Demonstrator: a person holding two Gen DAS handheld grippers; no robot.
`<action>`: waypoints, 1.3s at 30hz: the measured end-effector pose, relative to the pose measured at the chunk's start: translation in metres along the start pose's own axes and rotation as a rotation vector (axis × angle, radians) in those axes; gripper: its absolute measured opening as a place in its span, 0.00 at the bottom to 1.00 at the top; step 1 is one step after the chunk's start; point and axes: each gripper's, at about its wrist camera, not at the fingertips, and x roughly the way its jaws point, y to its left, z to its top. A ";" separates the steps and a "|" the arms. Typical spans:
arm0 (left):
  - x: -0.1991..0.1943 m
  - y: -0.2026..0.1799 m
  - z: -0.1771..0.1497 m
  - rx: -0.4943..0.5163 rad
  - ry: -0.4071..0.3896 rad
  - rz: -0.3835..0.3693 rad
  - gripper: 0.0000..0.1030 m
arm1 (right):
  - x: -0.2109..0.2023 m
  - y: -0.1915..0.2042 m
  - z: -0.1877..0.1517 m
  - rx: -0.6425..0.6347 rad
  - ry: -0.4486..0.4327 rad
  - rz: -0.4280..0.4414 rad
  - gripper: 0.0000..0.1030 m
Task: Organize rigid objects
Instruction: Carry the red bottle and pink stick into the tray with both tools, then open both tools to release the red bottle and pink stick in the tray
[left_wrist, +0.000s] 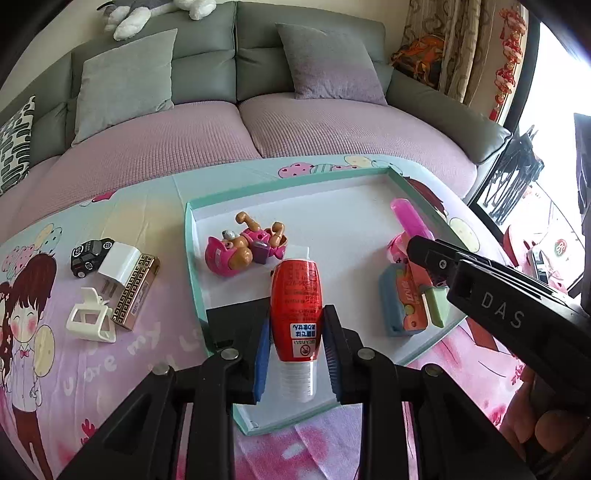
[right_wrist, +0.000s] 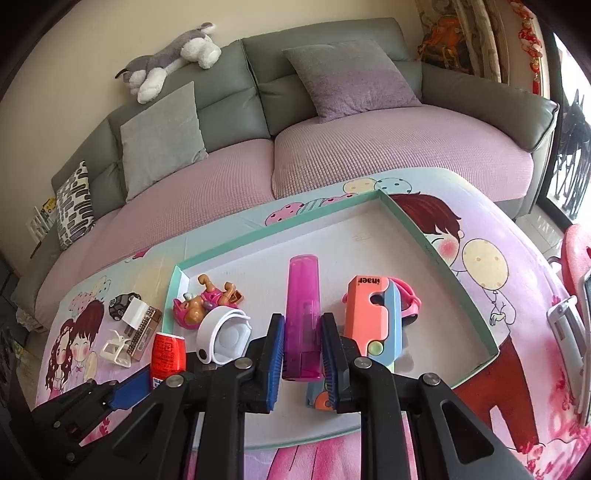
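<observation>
In the left wrist view my left gripper (left_wrist: 293, 354) is shut on a red bottle (left_wrist: 293, 306) with a clear cap, held over the near part of a white tray with a teal rim (left_wrist: 288, 184). My right gripper (right_wrist: 303, 354) is shut on a pink translucent tube (right_wrist: 303, 314) above the same tray (right_wrist: 436, 254). A pink dog toy (left_wrist: 247, 245) and an orange-and-blue toy (right_wrist: 373, 317) lie in the tray, with a white round band (right_wrist: 225, 336) beside the dog. The right gripper (left_wrist: 417, 245) reaches in from the right in the left wrist view.
Left of the tray on the cartoon tablecloth lie a black toy car (left_wrist: 90, 254), a white charger (left_wrist: 118, 267), a gold box (left_wrist: 136, 291) and a white hair clip (left_wrist: 92, 321). A grey-and-purple sofa (right_wrist: 369, 155) stands behind the table. A red chair (right_wrist: 576, 251) is at the right.
</observation>
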 end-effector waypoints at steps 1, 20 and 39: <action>0.003 -0.003 0.000 0.008 0.008 0.003 0.27 | 0.003 0.000 -0.001 -0.001 0.011 0.002 0.21; 0.022 -0.011 0.000 0.004 0.054 0.033 0.22 | 0.029 -0.012 -0.008 0.054 0.091 0.076 0.20; -0.014 0.029 0.008 -0.140 -0.048 0.110 0.22 | 0.023 -0.018 -0.005 0.075 0.069 0.087 0.21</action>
